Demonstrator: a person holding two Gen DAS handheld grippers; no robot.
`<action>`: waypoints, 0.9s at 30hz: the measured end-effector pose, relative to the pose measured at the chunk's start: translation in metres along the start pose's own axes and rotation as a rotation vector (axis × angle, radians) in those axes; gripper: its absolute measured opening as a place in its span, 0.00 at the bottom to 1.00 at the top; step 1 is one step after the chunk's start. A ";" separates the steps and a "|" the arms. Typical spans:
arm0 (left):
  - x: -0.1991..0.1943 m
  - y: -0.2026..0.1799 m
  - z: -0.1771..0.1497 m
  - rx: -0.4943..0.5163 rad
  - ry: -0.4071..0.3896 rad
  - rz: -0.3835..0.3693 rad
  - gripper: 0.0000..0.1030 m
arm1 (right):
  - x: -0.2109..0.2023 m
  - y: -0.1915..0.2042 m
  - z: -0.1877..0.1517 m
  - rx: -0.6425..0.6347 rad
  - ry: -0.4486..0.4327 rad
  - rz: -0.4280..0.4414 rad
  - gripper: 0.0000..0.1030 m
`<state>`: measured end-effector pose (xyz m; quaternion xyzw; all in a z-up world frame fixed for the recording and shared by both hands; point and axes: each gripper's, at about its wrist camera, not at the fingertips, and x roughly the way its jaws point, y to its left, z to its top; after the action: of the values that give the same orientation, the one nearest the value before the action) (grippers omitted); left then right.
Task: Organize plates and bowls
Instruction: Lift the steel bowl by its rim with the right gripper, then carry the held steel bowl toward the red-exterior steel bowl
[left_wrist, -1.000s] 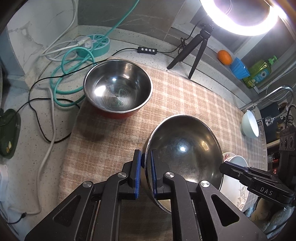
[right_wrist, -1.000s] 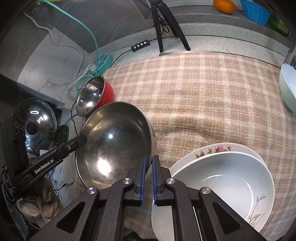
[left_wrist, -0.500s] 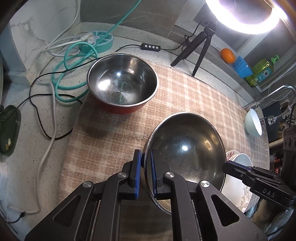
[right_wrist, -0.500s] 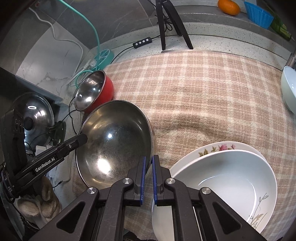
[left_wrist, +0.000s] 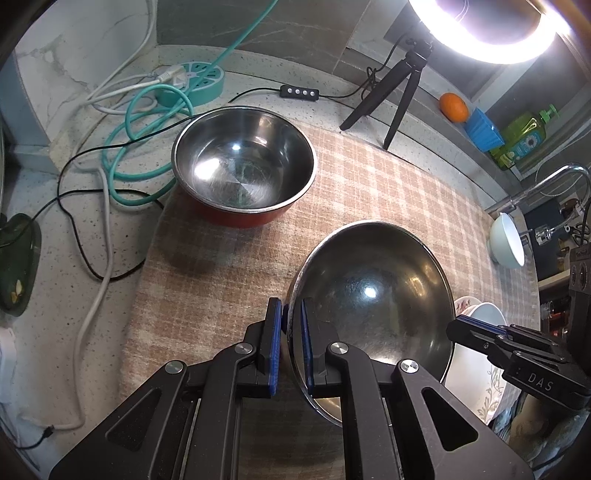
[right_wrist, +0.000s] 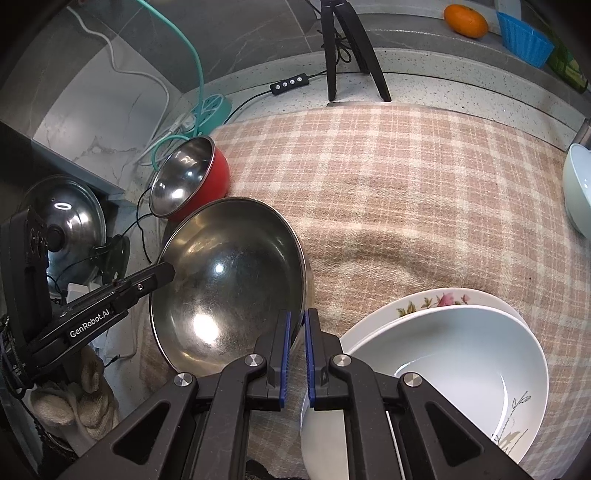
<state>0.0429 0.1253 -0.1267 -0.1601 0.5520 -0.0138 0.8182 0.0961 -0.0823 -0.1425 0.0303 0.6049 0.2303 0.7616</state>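
Both grippers are clamping the rim of the large steel bowl (left_wrist: 373, 295) from opposite sides: the left gripper (left_wrist: 291, 317) is pinching the rim's left edge between its blue pads, and the right gripper (right_wrist: 297, 328) is pinching the right edge the same way. The bowl is tilting slightly above the checked cloth (right_wrist: 424, 192) that is covering the counter (left_wrist: 55, 266), though whether its base is touching the cloth cannot be told. A smaller steel bowl with a red outside (left_wrist: 243, 166) is sitting upright at the cloth's far left corner, well apart from the held one. Just beside the large bowl on the right, a white bowl (right_wrist: 461, 362) is resting inside a flowered plate (right_wrist: 436, 301). A pale bowl (right_wrist: 578, 188) is lying near the cloth's right edge. An orange (right_wrist: 465, 20) and a blue cup (right_wrist: 524, 35) are sitting on the ledge behind
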 end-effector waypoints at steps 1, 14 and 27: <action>0.000 0.001 0.000 -0.001 0.001 -0.003 0.08 | 0.000 0.000 0.000 -0.004 0.000 -0.002 0.07; -0.023 0.017 0.002 -0.031 -0.059 0.003 0.15 | -0.020 -0.001 0.011 -0.005 -0.053 -0.027 0.07; -0.055 0.044 0.017 -0.102 -0.133 -0.004 0.15 | -0.048 0.013 0.038 -0.019 -0.124 0.013 0.07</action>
<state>0.0298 0.1821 -0.0834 -0.2032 0.4962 0.0232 0.8438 0.1199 -0.0808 -0.0851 0.0412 0.5542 0.2390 0.7963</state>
